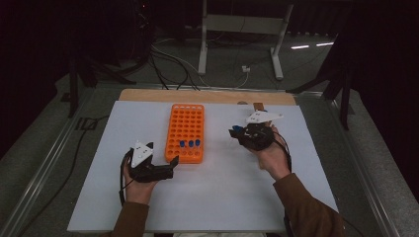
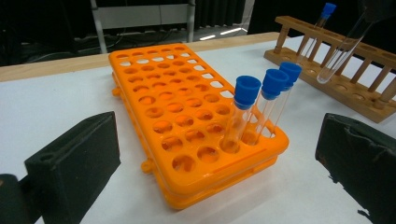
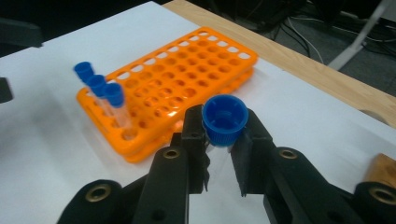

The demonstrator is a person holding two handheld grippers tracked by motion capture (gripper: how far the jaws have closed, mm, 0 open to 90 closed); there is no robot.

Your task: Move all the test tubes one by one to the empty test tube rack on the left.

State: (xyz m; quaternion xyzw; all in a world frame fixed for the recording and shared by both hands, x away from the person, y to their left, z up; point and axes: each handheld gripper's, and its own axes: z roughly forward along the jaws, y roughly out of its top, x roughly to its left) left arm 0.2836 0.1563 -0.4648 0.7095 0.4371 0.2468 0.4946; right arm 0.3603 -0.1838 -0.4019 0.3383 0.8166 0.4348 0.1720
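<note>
Tube (image 3: 225, 120) sits clamped between the right gripper's (image 3: 224, 133) jaws; left gripper (image 2: 210, 154) gapes wide, holding nothing, rack (image 2: 187, 107) ahead; white table (image 1: 222, 197), dark room.

Lab: test-tube racks (image 2: 196, 121), cabled floor (image 1: 168, 64)

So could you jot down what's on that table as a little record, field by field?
Surface: white table
Orange rack: many holes, three blue-capped tubes upright in its near row
Wooden rack: farther off in the left gripper view, one capped tube standing in it
Right claw: shut on a blue-capped tube, held above the table beside the orange rack
Left claw: open, nothing between its jaws, close to the orange rack's near end
</note>
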